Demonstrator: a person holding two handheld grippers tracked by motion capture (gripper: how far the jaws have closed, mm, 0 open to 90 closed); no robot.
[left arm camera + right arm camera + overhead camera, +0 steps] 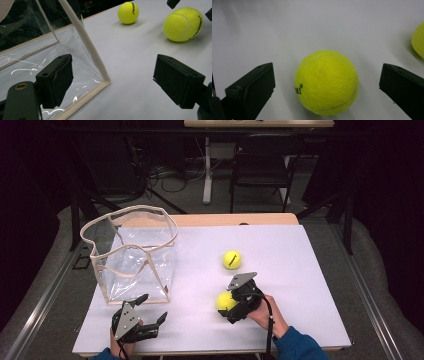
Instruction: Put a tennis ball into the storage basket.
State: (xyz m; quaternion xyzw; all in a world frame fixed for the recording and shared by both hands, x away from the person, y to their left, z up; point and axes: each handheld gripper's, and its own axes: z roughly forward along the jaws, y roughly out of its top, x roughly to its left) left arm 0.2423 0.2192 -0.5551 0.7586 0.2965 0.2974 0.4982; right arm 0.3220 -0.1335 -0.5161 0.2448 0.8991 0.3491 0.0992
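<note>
In the high view, a white table [280, 245] carries a clear plastic bag [135, 255] with a beige rim, which stands open at the left side. Two yellow tennis balls lie to the right of it. The far ball [232, 259] rests alone near the middle of the table. The near ball [226, 301] lies at the tip of the right gripper [229, 306], which a hand [265, 312] in a blue sleeve holds. The left gripper [151, 307] is at the front edge, just beside the front corner of the bag, with its jaws spread apart and nothing between them.

In the left gripper view, the two black jaws stand wide apart. The bottom corner of the bag [100, 72] lies between them, closer to the left jaw, and I cannot tell if it touches it. Both balls rest on the table behind, the far ball [128, 13] and the near ball [183, 24].

In the right gripper view, the jaws are wide open on both sides of the near ball [326, 82] and do not touch it. The ball rests on the table. The edge of the far ball [419, 40] is at the right border.
</note>
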